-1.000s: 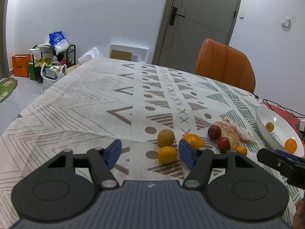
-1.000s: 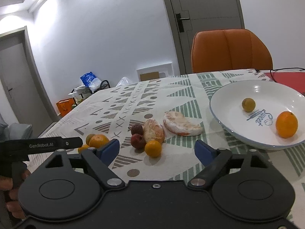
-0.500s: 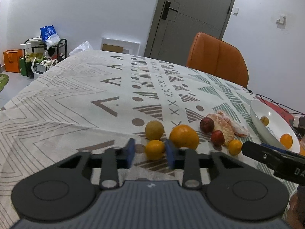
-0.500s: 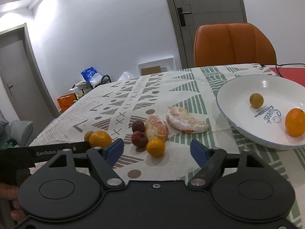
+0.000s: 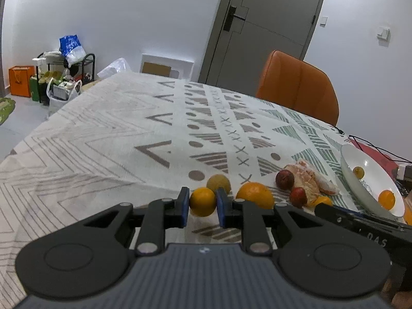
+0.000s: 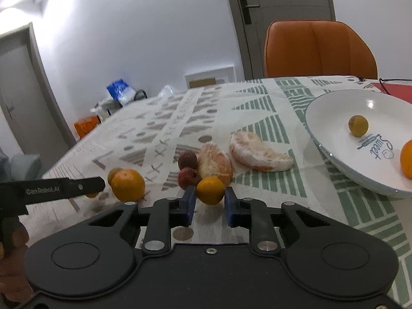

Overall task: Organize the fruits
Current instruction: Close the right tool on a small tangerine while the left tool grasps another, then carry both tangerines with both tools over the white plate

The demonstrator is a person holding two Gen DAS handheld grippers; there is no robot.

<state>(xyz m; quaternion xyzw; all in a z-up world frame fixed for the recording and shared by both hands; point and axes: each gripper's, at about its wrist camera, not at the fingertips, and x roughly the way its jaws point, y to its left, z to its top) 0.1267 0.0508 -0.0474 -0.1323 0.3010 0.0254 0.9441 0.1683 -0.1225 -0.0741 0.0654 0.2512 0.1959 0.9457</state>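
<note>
My left gripper (image 5: pixel 202 207) is shut on a small orange (image 5: pixel 202 202), just above the patterned tablecloth. A yellow-green fruit (image 5: pixel 219 183) and a larger orange (image 5: pixel 255 198) lie right behind it. My right gripper (image 6: pixel 209 207) is shut on another small orange (image 6: pixel 210 190), in front of two dark red fruits (image 6: pixel 188 160) and two peeled citrus pieces (image 6: pixel 260 153). A white plate (image 6: pixel 332 113) at the right holds a small yellow-green fruit (image 6: pixel 358 125) and an orange (image 6: pixel 406 158).
An orange chair (image 6: pixel 319 49) stands at the table's far side. A red mat with a black cable (image 5: pixel 373 152) lies beyond the plate. The left gripper's body (image 6: pixel 51 188) reaches in from the left in the right wrist view.
Both grippers have closed from wide open onto a small orange each. The left one moved forward to its orange and lifted slightly; the right one moved in towards the fruit cluster.
</note>
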